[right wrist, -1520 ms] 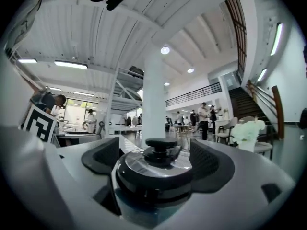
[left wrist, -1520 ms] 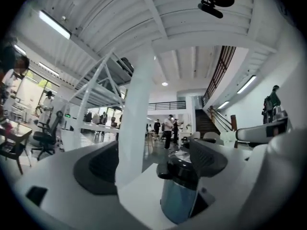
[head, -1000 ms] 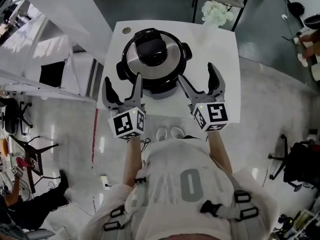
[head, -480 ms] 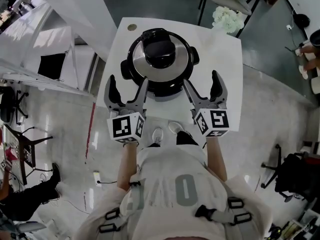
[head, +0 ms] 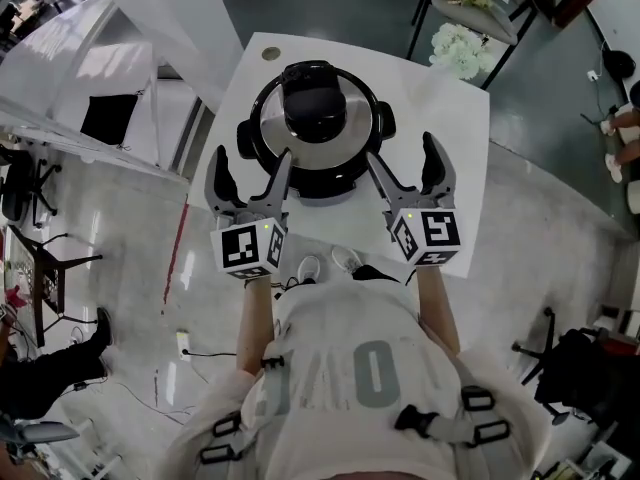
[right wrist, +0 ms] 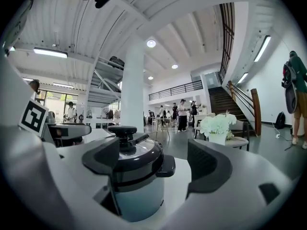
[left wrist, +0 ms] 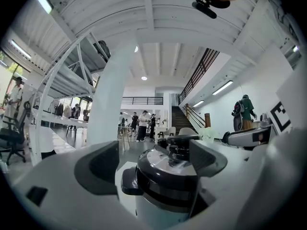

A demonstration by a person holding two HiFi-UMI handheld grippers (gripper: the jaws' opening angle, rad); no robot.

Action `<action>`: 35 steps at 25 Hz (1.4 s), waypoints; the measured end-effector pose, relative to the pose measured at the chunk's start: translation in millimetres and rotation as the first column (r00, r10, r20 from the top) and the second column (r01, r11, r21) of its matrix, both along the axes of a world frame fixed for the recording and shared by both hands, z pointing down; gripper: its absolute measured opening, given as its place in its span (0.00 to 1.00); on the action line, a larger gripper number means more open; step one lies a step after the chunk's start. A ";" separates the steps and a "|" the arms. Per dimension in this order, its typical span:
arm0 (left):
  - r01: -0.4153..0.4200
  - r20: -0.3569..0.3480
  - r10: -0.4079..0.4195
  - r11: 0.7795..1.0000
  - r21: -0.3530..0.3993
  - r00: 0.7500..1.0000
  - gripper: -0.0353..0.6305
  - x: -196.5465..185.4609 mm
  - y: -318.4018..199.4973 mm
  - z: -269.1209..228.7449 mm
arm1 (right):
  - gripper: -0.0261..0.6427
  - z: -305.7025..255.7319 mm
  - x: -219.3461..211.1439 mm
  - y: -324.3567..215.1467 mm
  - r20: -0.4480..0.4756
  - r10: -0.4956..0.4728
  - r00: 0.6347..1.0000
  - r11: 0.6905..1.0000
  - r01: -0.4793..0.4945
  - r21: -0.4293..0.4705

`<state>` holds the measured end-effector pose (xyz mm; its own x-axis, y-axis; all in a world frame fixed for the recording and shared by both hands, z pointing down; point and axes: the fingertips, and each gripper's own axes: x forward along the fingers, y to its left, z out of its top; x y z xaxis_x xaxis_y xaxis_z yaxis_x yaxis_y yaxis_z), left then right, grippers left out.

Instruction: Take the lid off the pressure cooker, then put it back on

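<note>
My left tongs (head: 250, 165) and right tongs (head: 402, 158) wide, empty | lid (head: 318, 118) on pressure cooker (head: 320, 180) | risk: a lopsided grip may jam the lid or skid the cooker.

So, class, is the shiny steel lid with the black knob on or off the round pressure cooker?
On. The lid sits level on the cooker body, no gap in either gripper view.
</note>
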<state>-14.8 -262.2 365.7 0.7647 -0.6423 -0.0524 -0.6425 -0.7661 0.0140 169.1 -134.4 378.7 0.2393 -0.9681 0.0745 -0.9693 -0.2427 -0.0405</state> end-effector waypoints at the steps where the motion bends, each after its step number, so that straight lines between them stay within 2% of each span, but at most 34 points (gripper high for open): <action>1: -0.009 0.004 0.009 1.000 0.004 1.000 0.72 1.3 -0.6 -1.0 | 0.71 -1.1 0.5 -2.5 -0.002 -0.010 1.000 1.000 0.010 0.004; 4: -0.092 0.020 0.092 0.995 0.025 0.996 0.72 12.3 -3.2 -11.5 | 0.71 -10.1 0.8 -13.1 -0.006 -0.072 0.997 0.997 0.072 0.026; 6: -0.186 0.052 0.184 0.982 0.035 0.981 0.72 24.7 -6.1 -21.1 | 0.71 -18.8 -2.0 -23.7 -0.018 -0.150 0.988 0.988 0.151 0.032; 9: -0.319 0.140 0.308 0.945 0.069 0.941 0.72 43.0 -8.1 -32.1 | 0.71 -30.6 -10.3 -41.0 -0.071 -0.289 0.955 0.957 0.290 0.006; 12: -0.427 0.207 0.402 0.899 0.096 0.892 0.72 55.1 -8.1 -41.3 | 0.71 -37.4 -20.1 -57.7 -0.114 -0.421 0.900 0.907 0.420 -0.037; 15: -0.548 0.316 0.500 0.832 0.084 0.807 0.72 68.5 -6.1 -36.6 | 0.71 -33.9 -30.5 -72.5 -0.150 -0.559 0.815 0.829 0.546 -0.126; 18: -0.660 0.425 0.580 0.749 0.056 0.695 0.72 81.5 0.8 -23.5 | 0.71 -25.5 -39.8 -86.5 -0.173 -0.669 0.723 0.742 0.635 -0.214; 21: -0.725 0.469 0.640 0.689 0.001 0.609 0.72 92.5 5.6 -12.9 | 0.71 -16.7 -49.8 -97.9 -0.130 -0.769 0.625 0.634 0.723 -0.273; 23: -0.754 0.459 0.688 0.654 -0.057 0.562 0.72 98.4 7.2 -7.1 | 0.71 -13.2 -53.5 -104.7 -0.102 -0.813 0.573 0.575 0.762 -0.299; 25: -0.777 0.445 0.722 0.623 -0.088 0.529 0.71 103.0 8.1 -3.5 | 0.71 -10.3 -56.0 -111.1 -0.077 -0.842 0.534 0.528 0.786 -0.322; 29: -0.797 0.444 0.746 0.594 -0.106 0.497 0.70 106.8 6.6 1.6 | 0.71 -6.1 -63.3 -117.3 -0.038 -0.888 0.459 0.442 0.825 -0.354; 33: -0.812 0.442 0.770 0.566 -0.143 0.459 0.57 107.8 4.5 4.2 | 0.71 -0.4 -71.9 -118.4 0.001 -0.924 0.382 0.351 0.852 -0.388; 35: -0.814 0.447 0.778 0.558 -0.164 0.443 0.53 109.5 4.1 6.4 | 0.69 2.6 -73.0 -120.1 0.008 -0.933 0.360 0.325 0.853 -0.409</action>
